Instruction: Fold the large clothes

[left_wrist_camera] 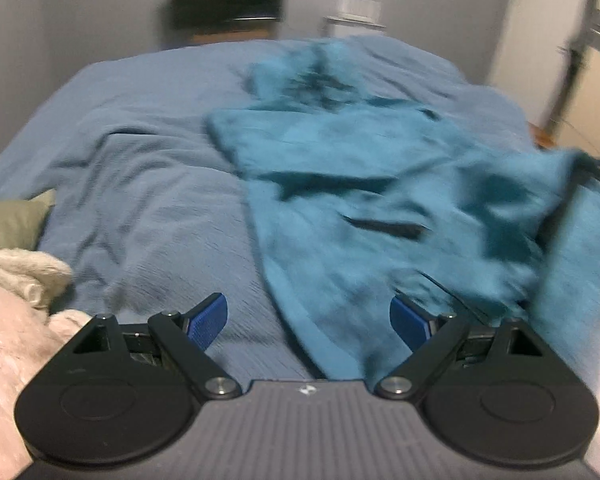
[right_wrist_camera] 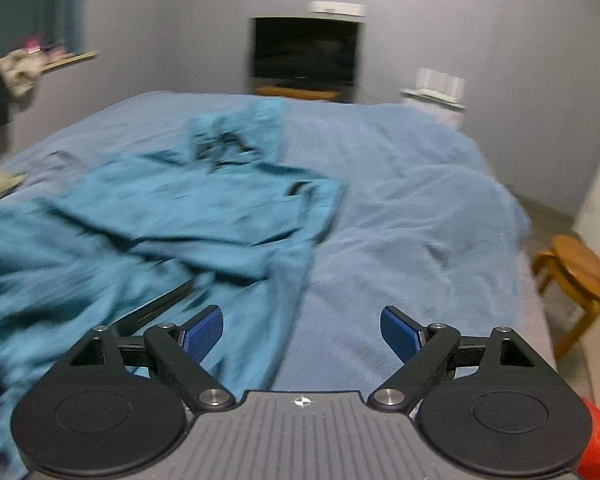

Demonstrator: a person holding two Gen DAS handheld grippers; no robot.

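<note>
Both grippers, left gripper point(left_wrist_camera: 308, 322) and right gripper point(right_wrist_camera: 302, 334), angled downward, jaws wide.

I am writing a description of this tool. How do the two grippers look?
The left gripper and the right gripper look identical: a grey ribbed body with a small cross mark, two round black discs, black linkage arms with silver pivot screws, and two fingers with blue textured pads. No cables or sleeves show.

grey walls point(right_wrist_camera: 172, 20), dark screen point(right_wrist_camera: 306, 50), wooden stool point(right_wrist_camera: 576, 266) beside blue-covered bed point(right_wrist_camera: 420, 220).

Left tongs point(left_wrist_camera: 308, 322) and right tongs point(right_wrist_camera: 302, 334) gape wide, holding nothing.
</note>
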